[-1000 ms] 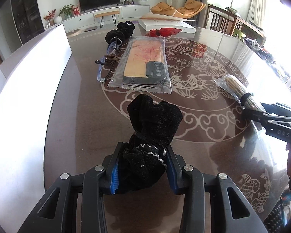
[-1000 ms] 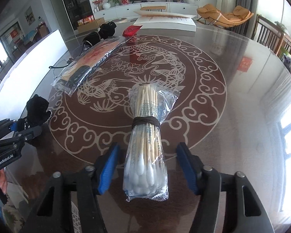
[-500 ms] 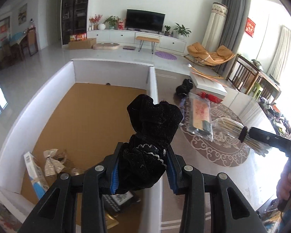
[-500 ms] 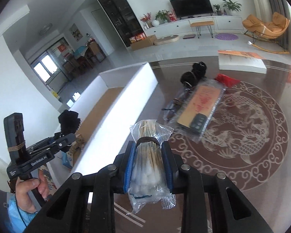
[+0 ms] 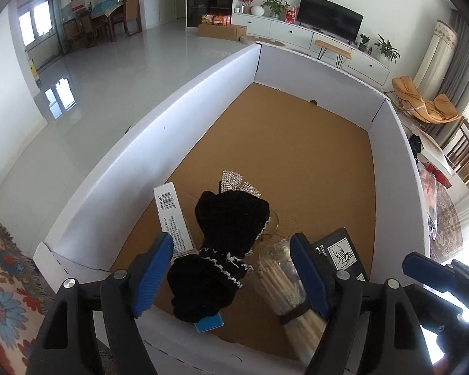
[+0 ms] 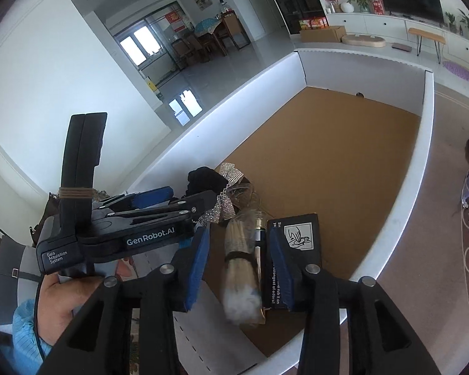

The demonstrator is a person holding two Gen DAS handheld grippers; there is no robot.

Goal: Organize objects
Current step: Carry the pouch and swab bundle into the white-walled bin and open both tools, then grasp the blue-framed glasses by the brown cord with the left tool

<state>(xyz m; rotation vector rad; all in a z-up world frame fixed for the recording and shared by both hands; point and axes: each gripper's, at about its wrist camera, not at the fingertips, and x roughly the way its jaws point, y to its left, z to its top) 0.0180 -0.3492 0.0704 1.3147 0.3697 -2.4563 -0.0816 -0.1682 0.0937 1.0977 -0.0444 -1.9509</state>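
A: Left gripper (image 5: 231, 268)?
B: Seen opening, blue pads clear of the black scrunchie (image 5: 225, 243) between them, over the white box (image 5: 159, 143). Could not tell whether falling or landed.
A: Right gripper (image 6: 239, 265)?
B: Opening too, swab bundle (image 6: 242, 268) loose between pads, its cotton end blurred. Partly hidden behind a pad in the left view.
A: Below?
B: Black carton (image 6: 300, 234), print cut off; blue-white pack (image 5: 173, 215); sparkly bow (image 5: 240, 186), half covered.
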